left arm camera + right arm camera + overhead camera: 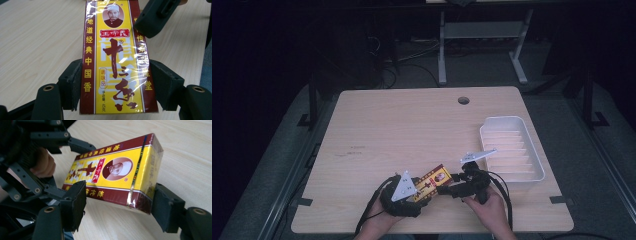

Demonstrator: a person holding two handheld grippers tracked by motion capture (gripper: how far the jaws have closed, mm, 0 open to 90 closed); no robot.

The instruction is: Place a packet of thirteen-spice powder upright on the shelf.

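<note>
Left gripper (113, 82) clamps a yellow and maroon box (115, 60), cellophane-wrapped, printed with Chinese characters and a portrait, above the table's (387, 125) near edge. Right gripper (117, 202) seemingly presses its far end.

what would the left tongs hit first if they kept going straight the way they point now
Probably the right tongs. The left tongs point right along the yellow and maroon box they hold by its sides, and the right tongs sit at its far end. Past those lies the white tray, though depth is unclear.
</note>
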